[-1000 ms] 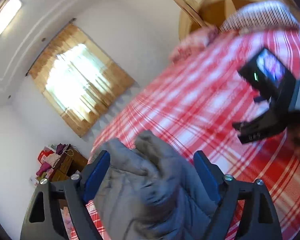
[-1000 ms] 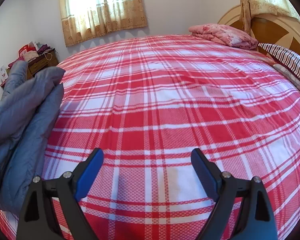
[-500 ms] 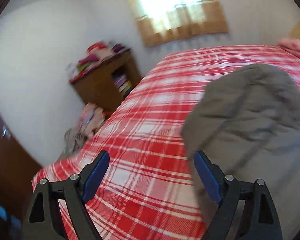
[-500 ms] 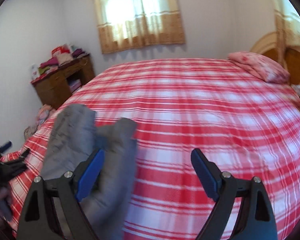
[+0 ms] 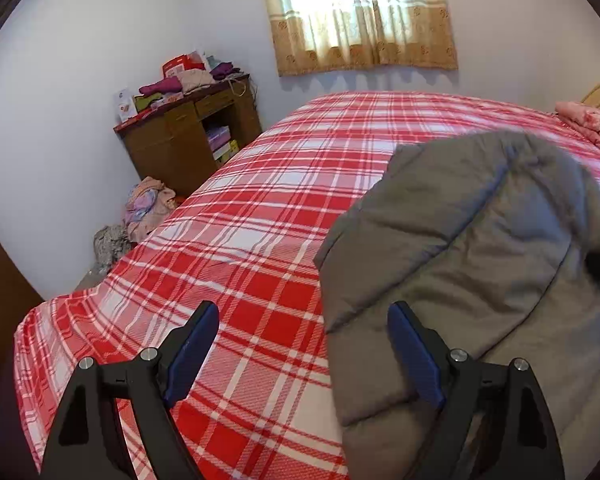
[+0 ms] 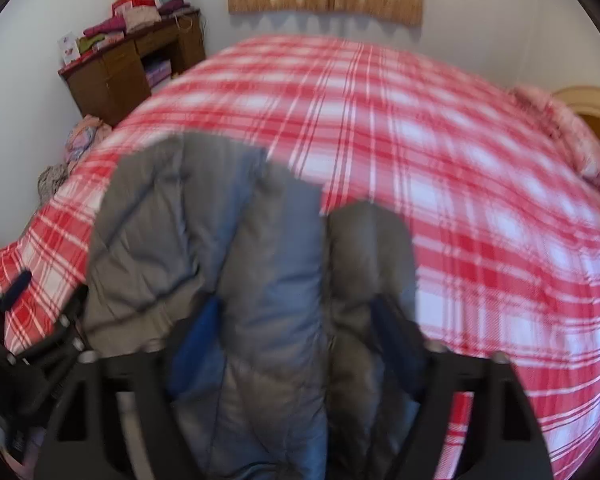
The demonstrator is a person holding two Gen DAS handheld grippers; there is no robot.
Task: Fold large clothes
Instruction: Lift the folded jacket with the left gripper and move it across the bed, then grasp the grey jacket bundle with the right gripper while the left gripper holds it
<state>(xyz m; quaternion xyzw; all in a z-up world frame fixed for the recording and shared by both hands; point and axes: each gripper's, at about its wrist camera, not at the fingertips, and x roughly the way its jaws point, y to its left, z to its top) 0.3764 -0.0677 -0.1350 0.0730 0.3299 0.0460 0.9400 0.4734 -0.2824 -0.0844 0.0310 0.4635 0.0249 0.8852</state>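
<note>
Item: grey quilted padded jacket [image 6: 268,280], handed over to the right gripper [image 6: 296,344].
Right jaws have just closed, clamping bunched padding; left gripper [image 5: 304,352] now stands apart, empty, beside the jacket over the red-and-white plaid bed [image 5: 252,240]. Judged: regrasp before spreading for folding.

Matt quilted grey jacket [image 5: 480,248], woven plaid cloth bedspread [image 5: 252,240], wooden cabinet [image 5: 180,144]

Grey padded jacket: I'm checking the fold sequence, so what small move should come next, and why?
Probably bring the left gripper onto the grey padded jacket beside it: it is open over bare plaid bedspread, while the right gripper has just been closing on a bunched fold.
</note>
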